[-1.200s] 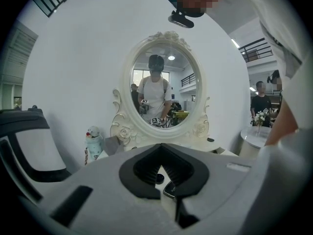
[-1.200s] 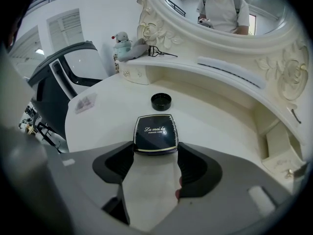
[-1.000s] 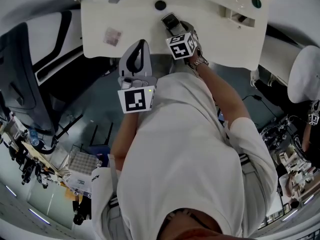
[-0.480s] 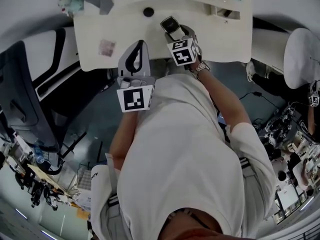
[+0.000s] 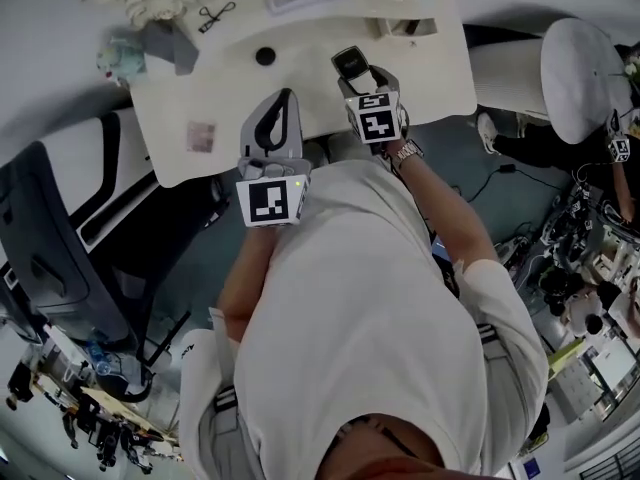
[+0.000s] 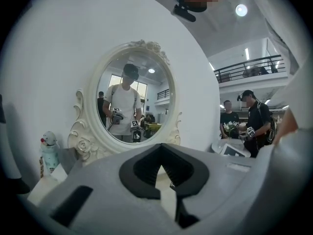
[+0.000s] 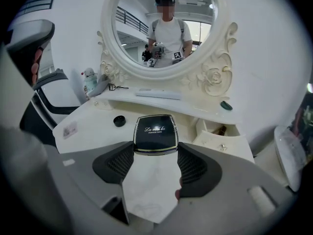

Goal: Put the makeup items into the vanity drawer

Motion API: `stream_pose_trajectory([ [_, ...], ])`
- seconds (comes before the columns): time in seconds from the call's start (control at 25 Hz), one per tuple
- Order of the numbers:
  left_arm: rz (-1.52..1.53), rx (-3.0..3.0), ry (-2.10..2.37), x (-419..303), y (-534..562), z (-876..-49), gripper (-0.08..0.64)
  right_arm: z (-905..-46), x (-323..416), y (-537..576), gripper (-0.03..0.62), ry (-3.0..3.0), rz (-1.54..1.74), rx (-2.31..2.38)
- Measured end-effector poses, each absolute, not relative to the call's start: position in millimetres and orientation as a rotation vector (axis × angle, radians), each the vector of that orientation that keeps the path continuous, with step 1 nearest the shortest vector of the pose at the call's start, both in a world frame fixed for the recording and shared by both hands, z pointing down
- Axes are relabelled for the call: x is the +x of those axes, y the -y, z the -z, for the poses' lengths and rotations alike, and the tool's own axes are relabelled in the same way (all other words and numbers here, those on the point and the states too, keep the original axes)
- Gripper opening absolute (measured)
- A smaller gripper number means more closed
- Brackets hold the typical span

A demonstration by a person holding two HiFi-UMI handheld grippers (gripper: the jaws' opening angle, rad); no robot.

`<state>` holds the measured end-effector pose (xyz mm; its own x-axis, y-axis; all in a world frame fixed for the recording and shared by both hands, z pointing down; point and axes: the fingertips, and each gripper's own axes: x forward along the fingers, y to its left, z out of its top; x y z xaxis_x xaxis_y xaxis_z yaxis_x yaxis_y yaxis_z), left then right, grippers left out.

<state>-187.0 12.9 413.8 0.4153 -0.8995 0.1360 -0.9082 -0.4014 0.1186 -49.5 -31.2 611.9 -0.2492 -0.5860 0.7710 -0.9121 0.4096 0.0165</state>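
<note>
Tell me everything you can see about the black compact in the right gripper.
The compact is a flat case shaped like a rounded rectangle, glossy black like plastic, with a thin pale rim and white script lettering on its lid. It is closed and lies roughly flat, lid up. The right gripper clamps its near end from both sides, so most of it sticks out ahead, over the vanity top. Nothing else seems to touch it.

A black rectangular compact with a gold-edged lid and pale script is gripped at its near end between the jaws of the right gripper and is held lid-up above the vanity top. The vanity drawer is seen pulled open at the right of the top; a brownish item inside cannot be identified. A small round black item lies on the top, well apart from the drawer. A dark green item rests on the shelf above the drawer.
</note>
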Motion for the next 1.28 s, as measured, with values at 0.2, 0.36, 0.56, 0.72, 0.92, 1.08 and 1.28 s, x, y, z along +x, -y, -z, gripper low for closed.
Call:
stream_pose_trajectory([
  [0.2, -0.076, 2.534, 1.503, -162.0, -5.9, -415.7, 0.006, -604.9, -2.7, 28.1, 0.291, 1.886, -0.636, 1.399],
  [0.36, -0.088, 2.574, 1.44, -136.8, -0.5, -415.4, 0.006, -601.1, 29.8, 26.4, 0.291, 1.854, -0.676, 1.464],
  [0.56, -0.085, 2.618, 1.396, -93.7, 13.2, -409.8, 0.006, -600.8, 78.3, 36.3, 0.291, 1.824, -0.703, 1.513],
  [0.72, -0.103, 2.646, 1.373, -59.7, 22.5, -407.4, 0.006, -599.2, 105.5, 47.9, 0.291, 1.825, -0.728, 1.522],
  [0.92, -0.11, 2.644, 1.404, -25.2, 35.9, -403.0, 0.006, -604.1, 129.6, 67.2, 0.291, 1.829, -0.753, 1.46],
  [1.08, -0.121, 2.618, 1.457, -9.8, 43.2, -403.3, 0.006, -610.7, 142.2, 84.1, 0.291, 1.838, -0.771, 1.396],
  [1.28, -0.134, 2.552, 1.554, -6.1, 49.5, -405.7, 0.006, -621.5, 141.0, 100.5, 0.291, 1.865, -0.815, 1.297],
])
